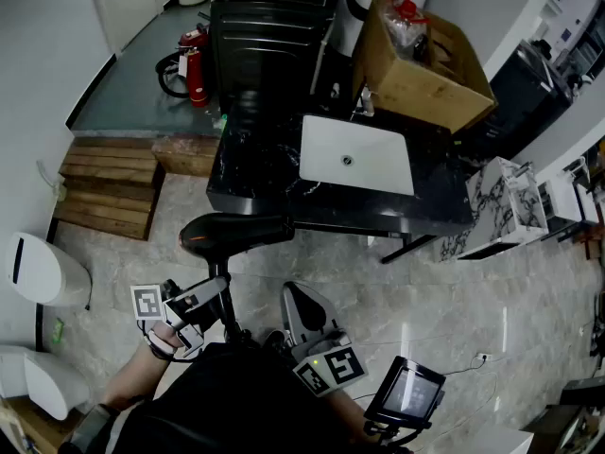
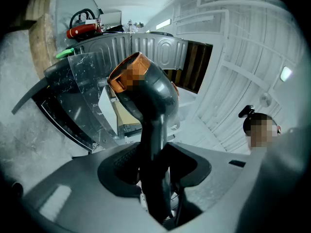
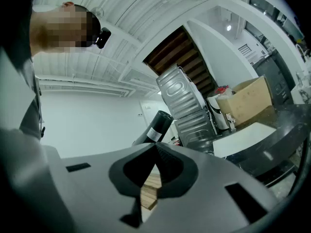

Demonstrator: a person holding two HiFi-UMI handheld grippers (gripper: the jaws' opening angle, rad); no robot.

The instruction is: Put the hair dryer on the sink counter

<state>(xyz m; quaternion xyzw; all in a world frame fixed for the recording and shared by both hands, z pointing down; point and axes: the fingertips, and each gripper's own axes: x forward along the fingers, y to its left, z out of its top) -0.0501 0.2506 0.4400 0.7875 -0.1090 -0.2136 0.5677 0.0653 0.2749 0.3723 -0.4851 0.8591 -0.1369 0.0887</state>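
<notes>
The floor (image 1: 378, 291) before me lies open right up to the front edge of the counter (image 1: 250, 173), and its dark top left of the sink (image 1: 354, 154) is free for my fingers to pass over. A cardboard box (image 1: 425, 64) crowds the back right corner, a tap (image 1: 367, 102) stands just behind the sink, and a ribbed metal cabinet (image 1: 269, 26) rises behind the left half. Wooden steps (image 1: 109, 183) close my left side, and a marbled box (image 1: 506, 206) stands near the counter's right end.

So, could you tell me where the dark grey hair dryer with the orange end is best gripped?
Take the hair dryer by its slim, straight handle, coming from the butt end, as the left gripper does: the jaws close around it. The barrel is wide and rounded, so likely to slip.
</notes>
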